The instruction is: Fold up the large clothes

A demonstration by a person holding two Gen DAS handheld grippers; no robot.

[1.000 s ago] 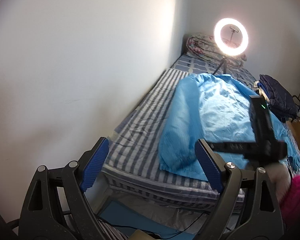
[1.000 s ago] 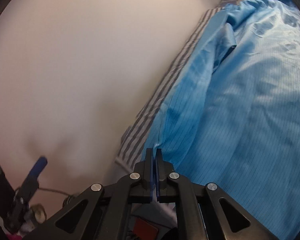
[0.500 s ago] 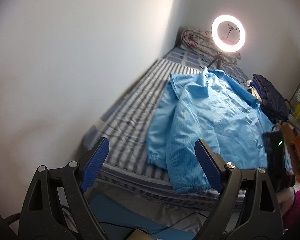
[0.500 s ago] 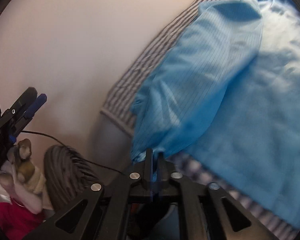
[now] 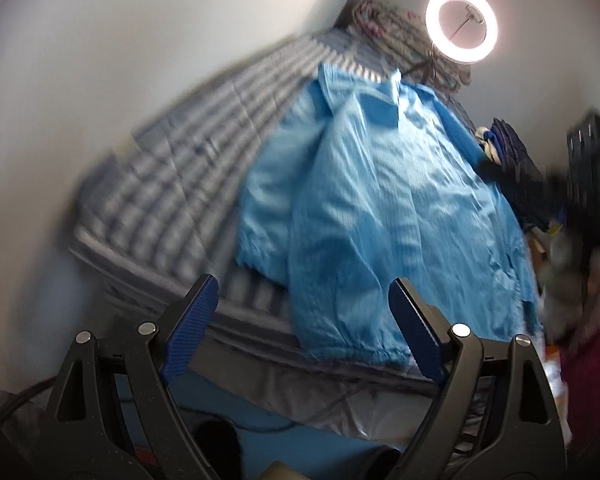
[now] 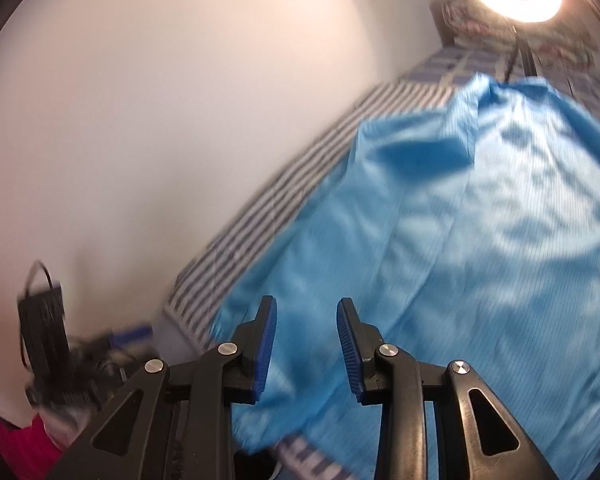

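Observation:
A large light-blue jacket [image 5: 380, 200] lies spread on a striped bed [image 5: 172, 184], its left sleeve folded down along its side, the cuff near the bed's front edge. It also fills the right wrist view [image 6: 480, 240]. My left gripper [image 5: 304, 320] is open and empty, held off the bed's front edge, just short of the jacket's hem. My right gripper [image 6: 306, 340] is open and empty, just above the jacket's lower left corner. The right gripper's body shows blurred at the right edge of the left wrist view [image 5: 588, 184].
A lit ring light [image 5: 462, 24] on a tripod stands at the bed's far end before a rolled quilt [image 5: 388, 24]. Dark folded clothes [image 5: 516, 168] lie at the bed's right side. A white wall [image 5: 120, 60] runs along the left. Cables lie on the floor below.
My right gripper, shut on the jacket's sleeve before, has opened and let it go; the sleeve now lies on the bed. My left gripper has moved closer to the bed.

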